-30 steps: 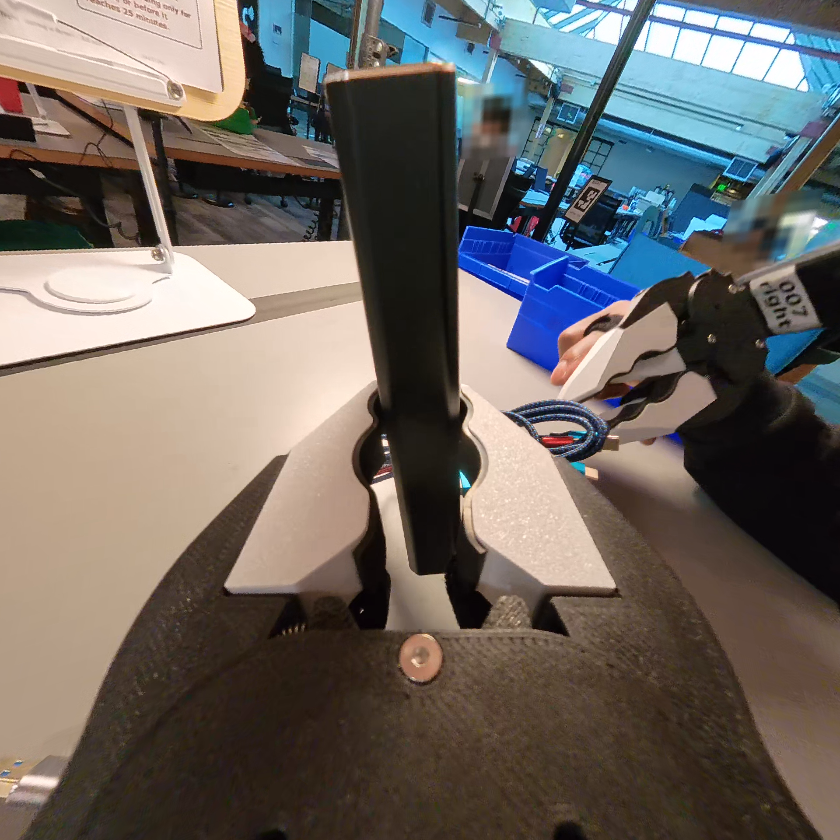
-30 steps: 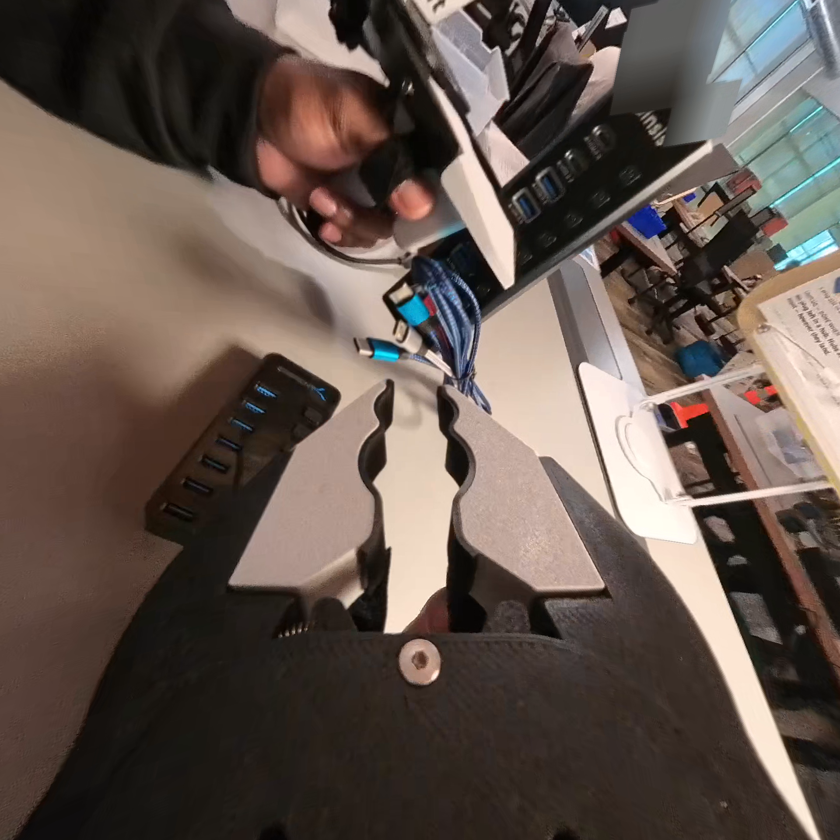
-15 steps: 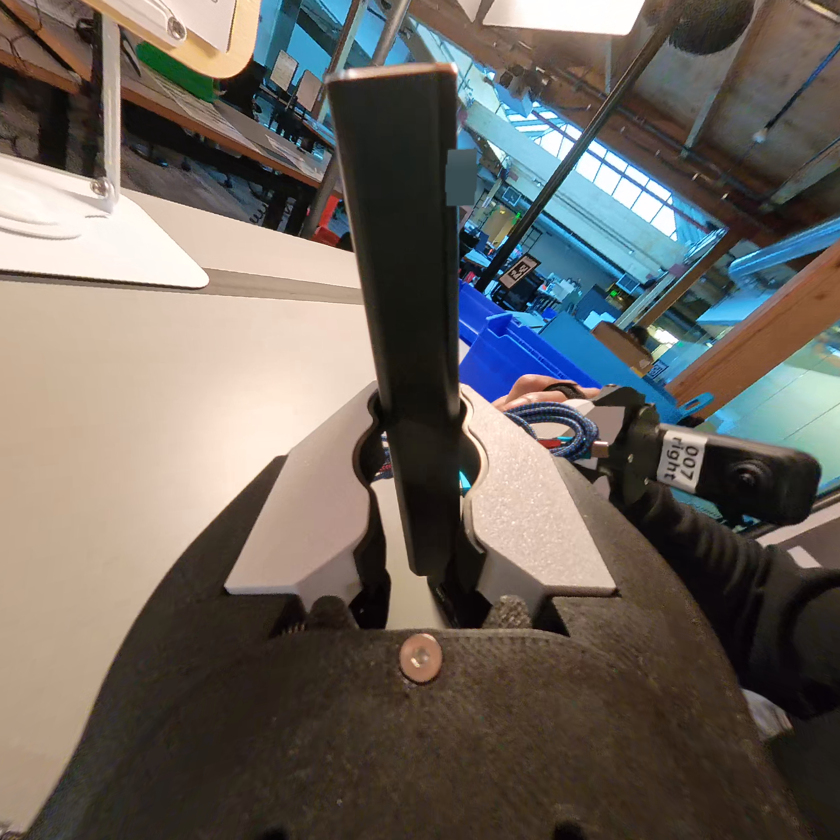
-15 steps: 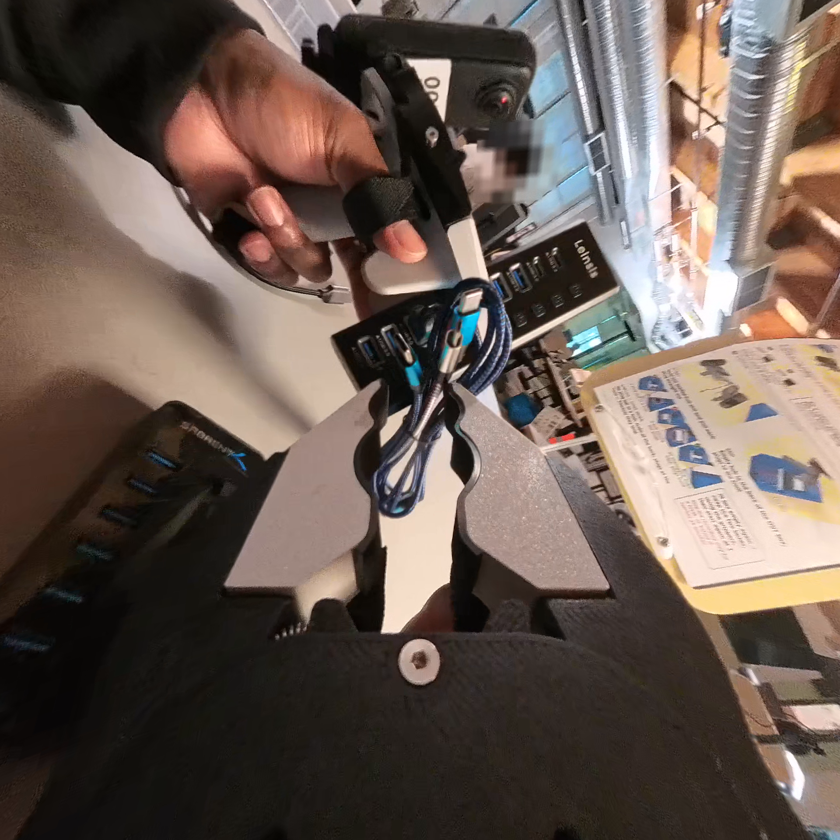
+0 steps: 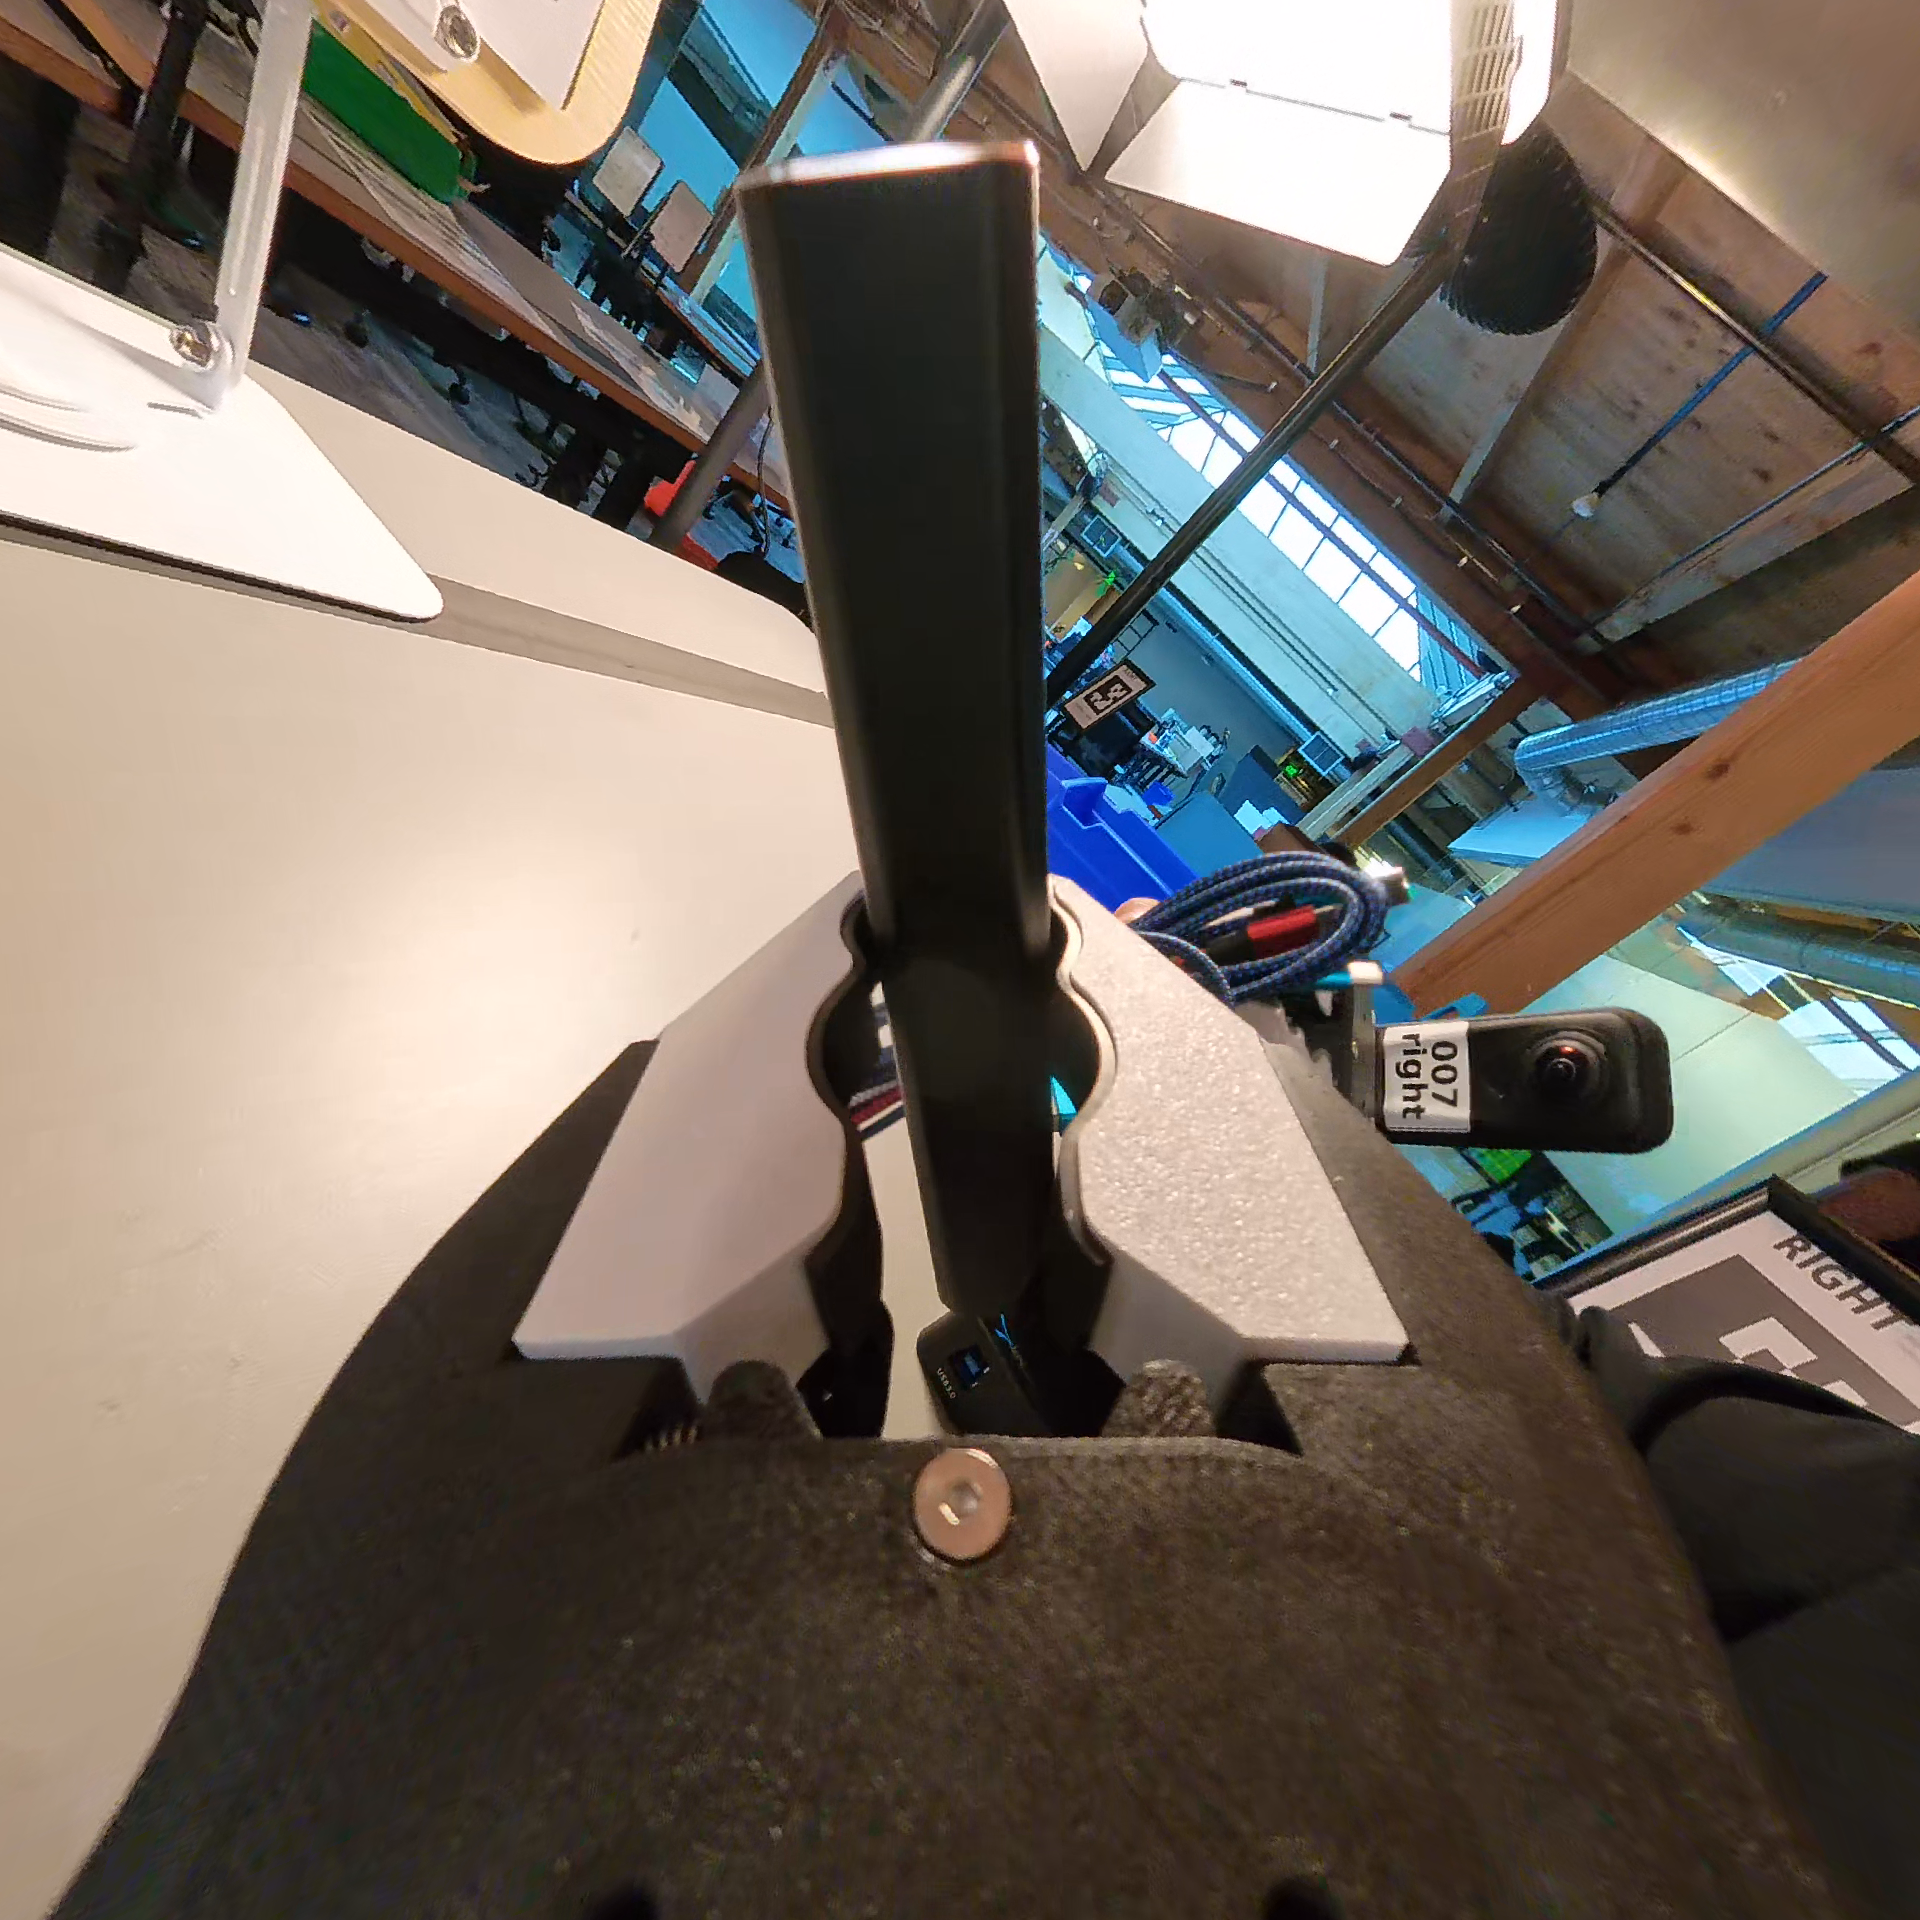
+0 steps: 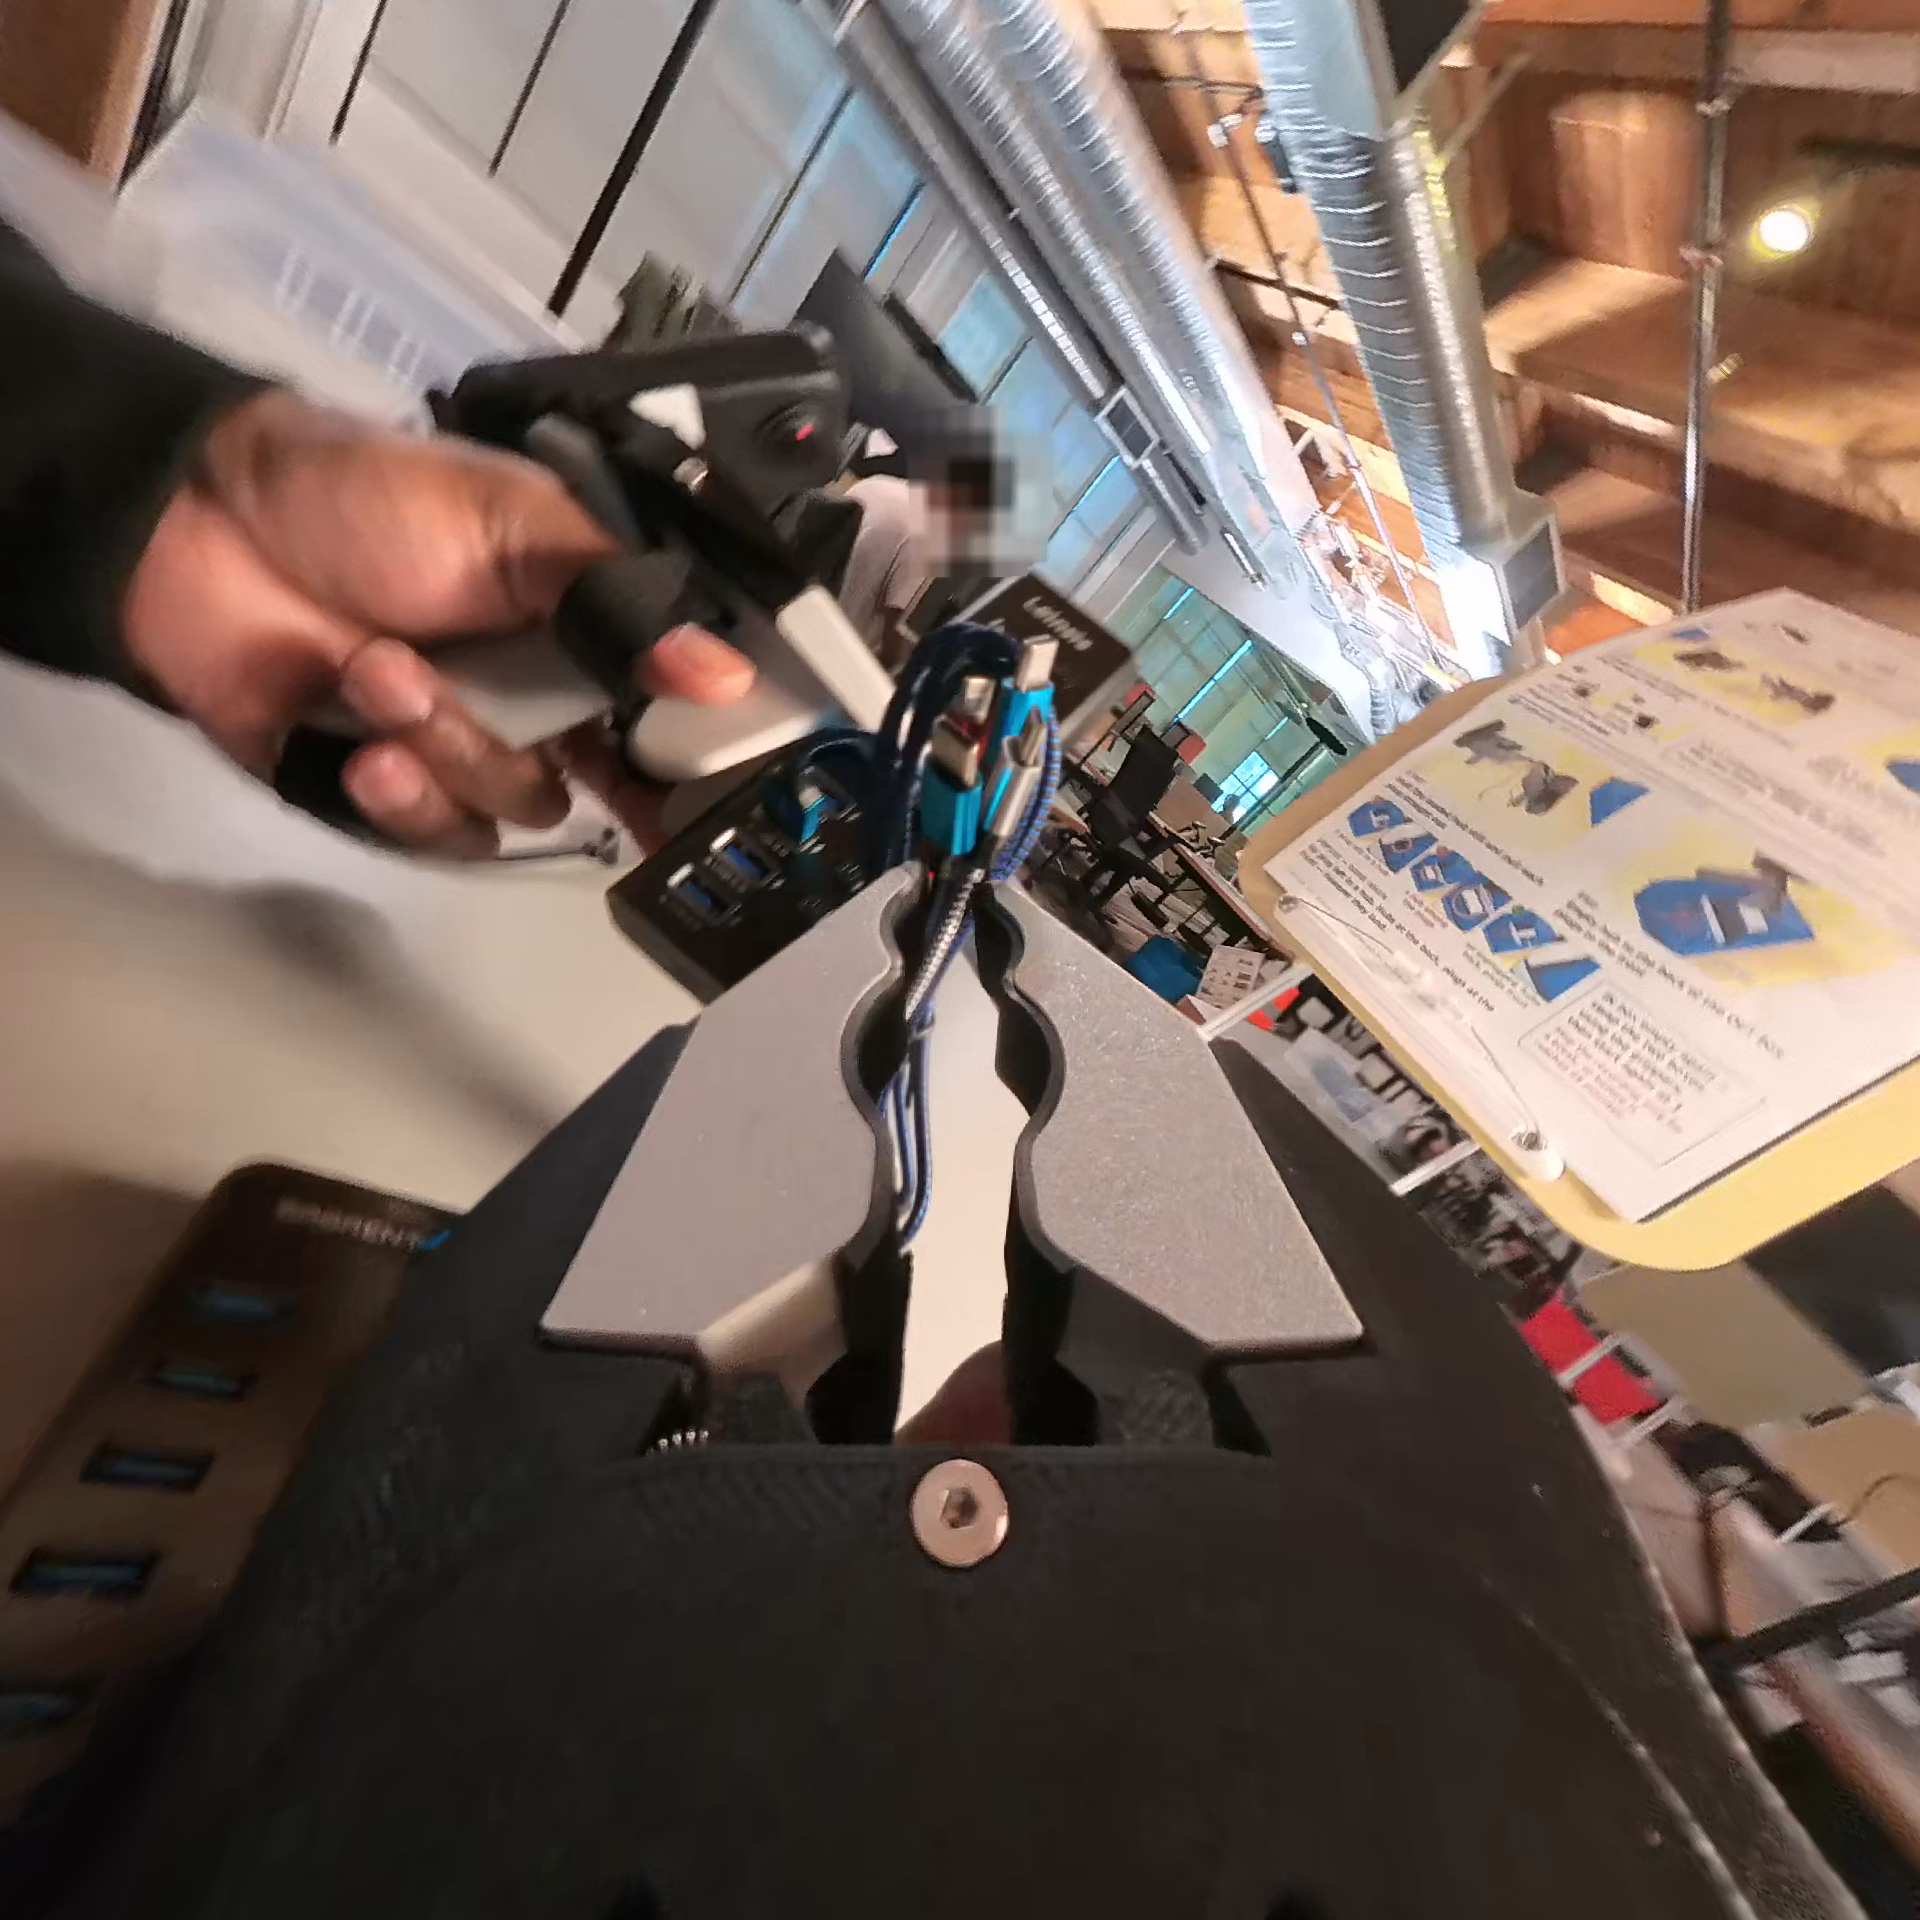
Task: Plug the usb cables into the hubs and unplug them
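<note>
In the left wrist view my left gripper (image 5: pixel 961 935) is shut on a long black USB hub (image 5: pixel 914 520) that stands up between its fingers. My right gripper (image 6: pixel 956 894) is shut on a bundle of blue braided USB cables (image 6: pixel 966 790), held in the air with several plugs pointing up. The bundle also shows in the left wrist view (image 5: pixel 1268 925), just right of the held hub. In the right wrist view the held hub (image 6: pixel 727 883) sits right behind the cables, under the left gripper's fingers (image 6: pixel 810 665). A second black hub (image 6: pixel 208 1403) lies on the table at lower left.
The grey table (image 5: pixel 312 935) stretches left. A white stand base (image 5: pixel 156 457) sits at its far left. An instruction board (image 6: pixel 1610 914) hangs at the right. Blue bins (image 5: pixel 1101 831) stand behind the held hub. A person's hand (image 6: pixel 364 603) grips the left gripper's handle. Left tips to right tips: about 7 cm.
My right gripper has shut on the cable bundle and lifted it off the table up beside the held hub. Both views have tilted upward. The left gripper still holds its hub.
</note>
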Motion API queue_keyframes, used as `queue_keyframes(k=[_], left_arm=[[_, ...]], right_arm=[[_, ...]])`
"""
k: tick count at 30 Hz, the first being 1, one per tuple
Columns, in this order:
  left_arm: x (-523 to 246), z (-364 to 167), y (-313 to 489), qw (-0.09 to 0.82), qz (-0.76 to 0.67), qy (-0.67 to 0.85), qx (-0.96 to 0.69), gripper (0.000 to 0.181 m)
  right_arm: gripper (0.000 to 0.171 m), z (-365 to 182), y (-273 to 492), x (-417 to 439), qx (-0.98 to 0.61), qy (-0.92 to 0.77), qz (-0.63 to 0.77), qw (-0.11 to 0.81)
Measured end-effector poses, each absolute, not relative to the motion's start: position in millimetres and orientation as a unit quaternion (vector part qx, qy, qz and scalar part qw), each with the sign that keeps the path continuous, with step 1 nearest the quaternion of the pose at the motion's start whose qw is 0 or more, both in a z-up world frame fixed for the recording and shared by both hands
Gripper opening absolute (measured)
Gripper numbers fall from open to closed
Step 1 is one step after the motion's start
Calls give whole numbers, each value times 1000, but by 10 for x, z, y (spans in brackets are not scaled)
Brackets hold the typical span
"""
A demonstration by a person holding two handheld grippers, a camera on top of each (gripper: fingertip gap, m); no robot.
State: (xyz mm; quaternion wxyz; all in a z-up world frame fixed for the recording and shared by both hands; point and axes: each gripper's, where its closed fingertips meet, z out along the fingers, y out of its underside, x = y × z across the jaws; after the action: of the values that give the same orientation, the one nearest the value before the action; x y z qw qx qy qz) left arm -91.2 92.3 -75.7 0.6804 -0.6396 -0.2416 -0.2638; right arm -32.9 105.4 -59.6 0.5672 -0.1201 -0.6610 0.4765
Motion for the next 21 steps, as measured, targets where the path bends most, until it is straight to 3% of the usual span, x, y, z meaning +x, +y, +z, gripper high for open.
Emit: queue_keyframes(k=[1,21], left_arm=[[-915,-757,921,681,-266,-243,-638,28],[-881,-800,952,675,-275,-245,-640,28]], right_arm=[[9,-572,1073,-334,-130,-655,484,565],[11,-566,1549,-628,-366,-579,504,525]])
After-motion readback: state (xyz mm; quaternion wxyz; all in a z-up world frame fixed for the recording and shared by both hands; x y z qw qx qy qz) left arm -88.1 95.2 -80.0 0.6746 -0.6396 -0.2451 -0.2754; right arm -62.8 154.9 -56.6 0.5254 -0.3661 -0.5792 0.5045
